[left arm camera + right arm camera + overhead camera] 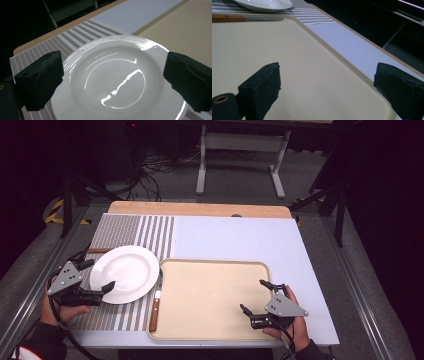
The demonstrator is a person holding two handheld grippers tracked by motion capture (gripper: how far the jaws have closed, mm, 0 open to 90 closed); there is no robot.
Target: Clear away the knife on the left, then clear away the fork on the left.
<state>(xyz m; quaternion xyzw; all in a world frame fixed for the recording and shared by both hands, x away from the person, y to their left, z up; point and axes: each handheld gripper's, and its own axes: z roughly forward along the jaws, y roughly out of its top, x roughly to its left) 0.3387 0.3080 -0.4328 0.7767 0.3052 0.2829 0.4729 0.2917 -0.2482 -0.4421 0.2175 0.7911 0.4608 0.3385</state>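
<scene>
A: What's on the table, and what's it made of?

B: A glossy white plate (125, 273), round, w/ a wide rim ringed by fine raised ridges and a shallow well that throws bright reflections. It sits on a woven placemat (131, 236) striped grey and white, at approx 9 o'clock from table centre. In the left gripper view the plate (117, 80) looks bare.

A: And beside it?

B: A beige tray (210, 299), smooth, matte, rectangular w/ rounded corners and a low raised lip, at approx 5 o'clock. A knife (156, 300) w/ a brown wooden handle and a metal blade lies along the tray's left edge, just beside the plate at its 3 o'clock. Under everything is a pale blue-grey board (235, 237); a wood strip (200, 209) runs along the far edge at 12 o'clock.

A: The left gripper?

B: The left gripper (95, 276), black w/ soft-looking blocky pads, is spread wide. Its jaws stand either side of the plate's near-left edge, at roughly 8 o'clock of the plate, gripping nothing. Whether a pad touches the rim, I can't tell.

A: The right gripper?

B: The right gripper (252, 295) is also spread wide and holding nothing, over the tray's right part. One jaw is over the tray surface, the other near its right lip.
</scene>
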